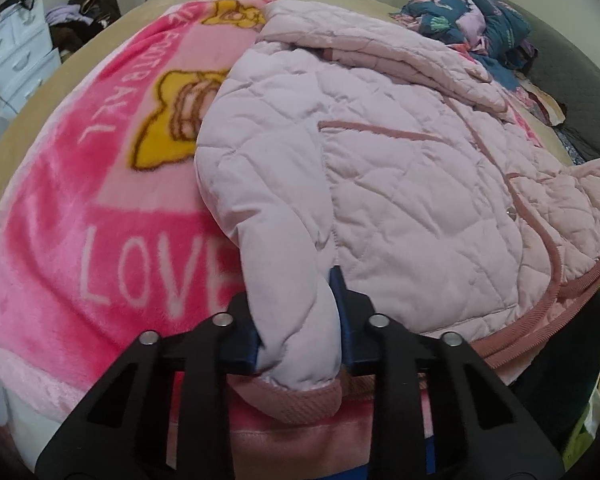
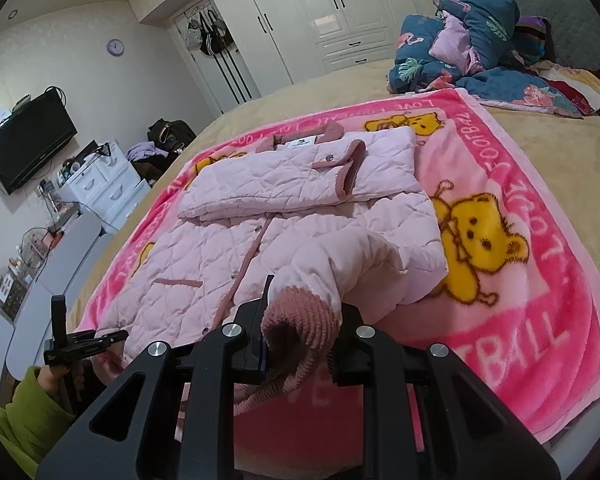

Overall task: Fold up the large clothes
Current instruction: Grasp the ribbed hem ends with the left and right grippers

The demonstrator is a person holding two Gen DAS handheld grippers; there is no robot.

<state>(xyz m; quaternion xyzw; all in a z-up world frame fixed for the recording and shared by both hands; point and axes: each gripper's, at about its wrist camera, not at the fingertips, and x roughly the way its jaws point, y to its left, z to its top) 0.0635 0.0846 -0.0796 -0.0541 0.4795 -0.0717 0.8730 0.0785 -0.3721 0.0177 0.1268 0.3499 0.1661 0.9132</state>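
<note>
A pale pink quilted jacket [image 2: 300, 216] lies front up on a pink bear-print blanket [image 2: 500, 280] spread over the bed. One sleeve is folded across its chest. My right gripper [image 2: 302, 322] is shut on the other sleeve's ribbed dark-pink cuff [image 2: 300, 304], lifted off the jacket at its near right. My left gripper [image 1: 296, 316] is shut on a fold of the jacket [image 1: 400, 184] at its near edge, with ribbed trim hanging below the blue pads [image 1: 338, 292]. In the right wrist view the left gripper [image 2: 84, 342] sits at the jacket's near left corner, held by a hand in a green sleeve.
A heap of blue floral bedding [image 2: 472, 48] lies at the far right of the bed by the grey headboard [image 2: 572, 12]. White wardrobes [image 2: 340, 12] fill the back wall. White drawers [image 2: 104, 188], a bag [image 2: 168, 130] and a wall TV [image 2: 28, 140] stand left of the bed.
</note>
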